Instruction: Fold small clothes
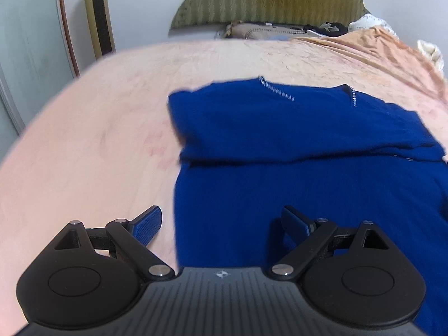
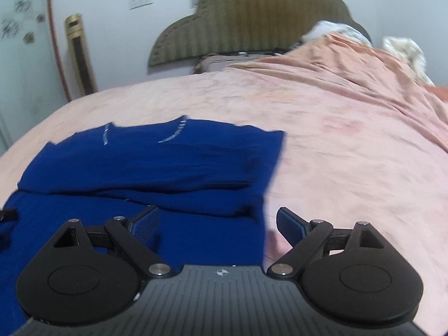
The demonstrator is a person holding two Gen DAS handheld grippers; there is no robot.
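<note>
Blue top (image 1: pixel 308 145), folded, on pink bed (image 1: pixel 98 140). Left tongs (image 1: pixel 222 224), right tongs (image 2: pixel 218 224): both spread, empty. Wall switch (image 2: pixel 140 0) at 11 o'clock, right view only.

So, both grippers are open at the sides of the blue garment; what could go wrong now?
1. The left gripper straddles the blue garment edge, so it may pinch the pink blanket too.
2. The folded-over upper layer may slip open when lifted.
3. The right gripper may catch only one layer.
</note>
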